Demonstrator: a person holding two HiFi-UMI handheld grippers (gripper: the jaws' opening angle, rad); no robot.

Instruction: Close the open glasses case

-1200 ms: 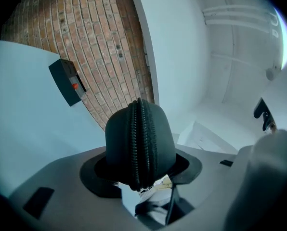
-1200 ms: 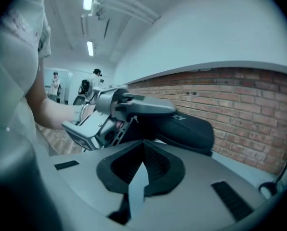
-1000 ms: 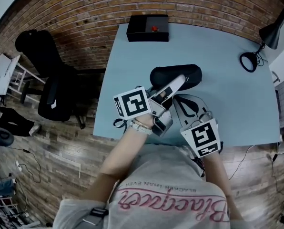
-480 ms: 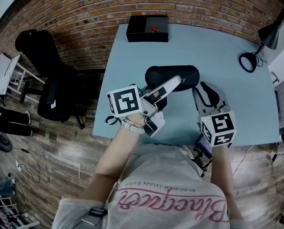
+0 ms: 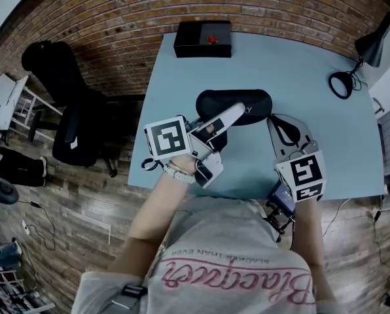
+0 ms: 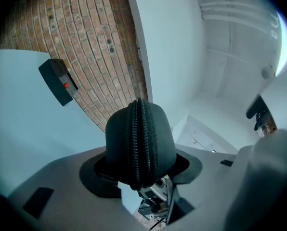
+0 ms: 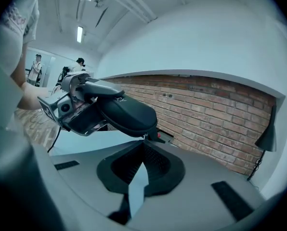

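Note:
The black oval glasses case is held just above the blue table, mid-table. My left gripper is shut on its left end. In the left gripper view the case fills the space between the jaws, its two halves together along the zip line. My right gripper stands just off the case's right end, pointing at it, shut and holding nothing. In the right gripper view the case hangs just beyond the right gripper, with its zip pull dangling close above the fingertips.
A black box with a red button stands at the table's far edge by the brick wall. A black desk lamp is at the far right corner. An office chair stands left of the table.
My right gripper has swung from the front, below the case, out to the right, and now points at the case's right end. The left gripper and case have barely shifted.

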